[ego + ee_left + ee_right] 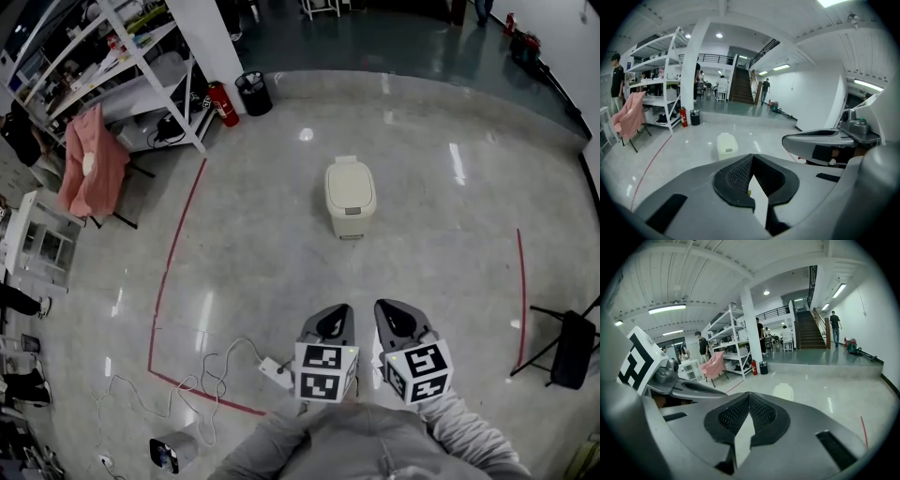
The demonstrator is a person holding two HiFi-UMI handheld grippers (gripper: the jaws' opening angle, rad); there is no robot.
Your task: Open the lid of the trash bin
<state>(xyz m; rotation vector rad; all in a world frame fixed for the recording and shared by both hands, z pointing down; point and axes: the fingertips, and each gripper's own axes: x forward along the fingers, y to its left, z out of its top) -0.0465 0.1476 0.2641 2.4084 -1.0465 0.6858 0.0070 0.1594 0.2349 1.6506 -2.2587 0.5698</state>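
Trash bin [783, 391] base hidden behind right gripper [749, 398].

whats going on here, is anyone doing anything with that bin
A person holds a gripper in each hand, close to the body. The left gripper and right gripper both have their jaws together and hold nothing. The cream trash bin stands on the floor ahead, well apart from both, with its lid down. Opening it has not begun.
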